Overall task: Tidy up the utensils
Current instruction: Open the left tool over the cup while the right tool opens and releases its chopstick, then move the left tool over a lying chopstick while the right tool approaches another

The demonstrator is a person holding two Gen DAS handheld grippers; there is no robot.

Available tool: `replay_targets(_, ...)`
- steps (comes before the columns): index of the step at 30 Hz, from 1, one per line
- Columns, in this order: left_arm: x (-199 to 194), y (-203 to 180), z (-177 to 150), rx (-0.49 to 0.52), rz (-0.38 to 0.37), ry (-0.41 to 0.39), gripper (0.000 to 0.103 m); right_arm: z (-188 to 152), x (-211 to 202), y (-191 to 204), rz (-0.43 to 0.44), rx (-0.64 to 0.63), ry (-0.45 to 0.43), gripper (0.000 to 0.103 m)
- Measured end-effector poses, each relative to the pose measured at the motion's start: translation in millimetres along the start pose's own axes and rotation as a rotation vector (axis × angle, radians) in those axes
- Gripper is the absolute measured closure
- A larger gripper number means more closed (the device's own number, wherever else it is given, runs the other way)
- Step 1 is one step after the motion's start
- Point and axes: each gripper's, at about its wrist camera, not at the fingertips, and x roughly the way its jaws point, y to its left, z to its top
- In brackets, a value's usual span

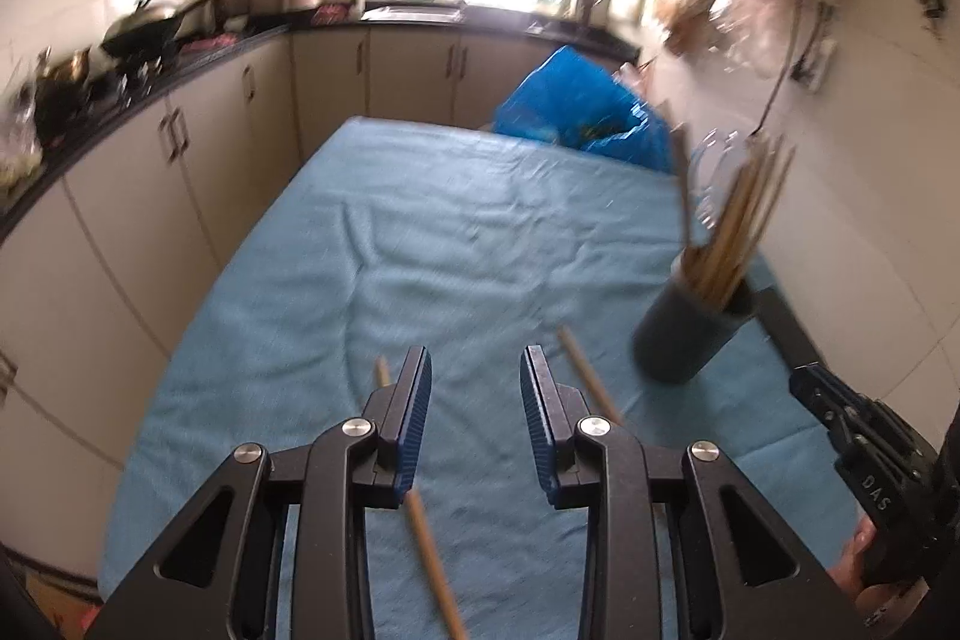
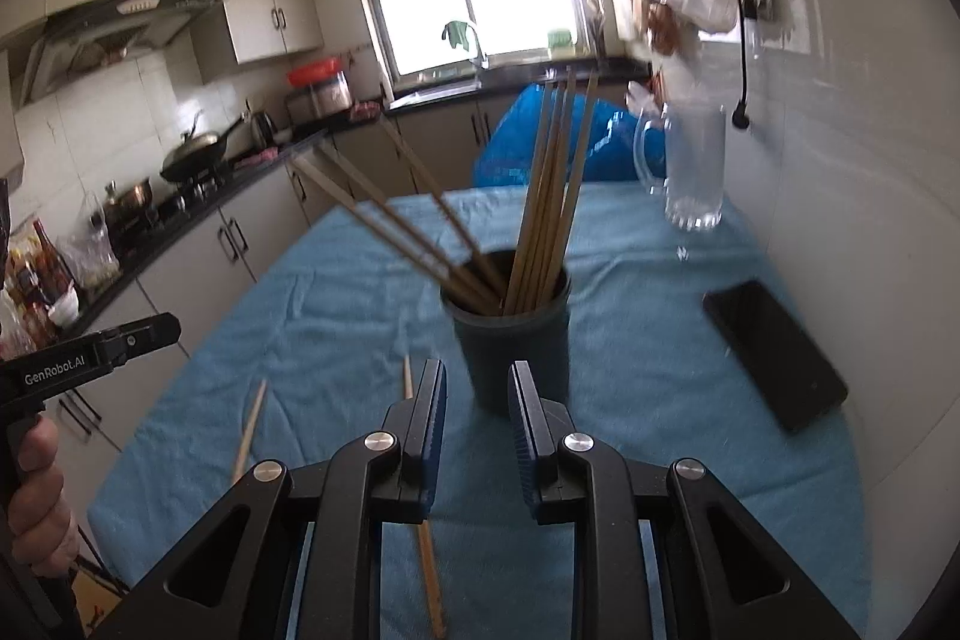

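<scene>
With both the left gripper [image 1: 475, 421] and right gripper [image 2: 477, 436] spread and empty, I'd pinch each loose chopstick [image 1: 427, 538] mid-shaft at the table's [image 1: 420, 232] near edge, then lift toward the holder [image 2: 513, 340] mid-table.

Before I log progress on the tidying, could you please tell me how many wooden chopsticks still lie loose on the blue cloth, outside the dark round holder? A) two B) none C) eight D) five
A: two loose wooden chopsticks lie on the blue cloth, one to the left and one running under the right hand-held gripper, while the others stand in the dark round holder.
</scene>
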Motion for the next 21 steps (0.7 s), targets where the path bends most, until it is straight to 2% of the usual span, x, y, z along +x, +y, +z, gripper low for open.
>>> replay_targets(10,24,11,-22,-0.012,0.014,0.084,0.074,-29,26,18,-0.029,-0.058,0.097,0.08)
replay_targets(21,34,11,-26,-0.011,0.019,0.108,0.074,-42,41,24,-0.038,-0.08,0.156,0.08)
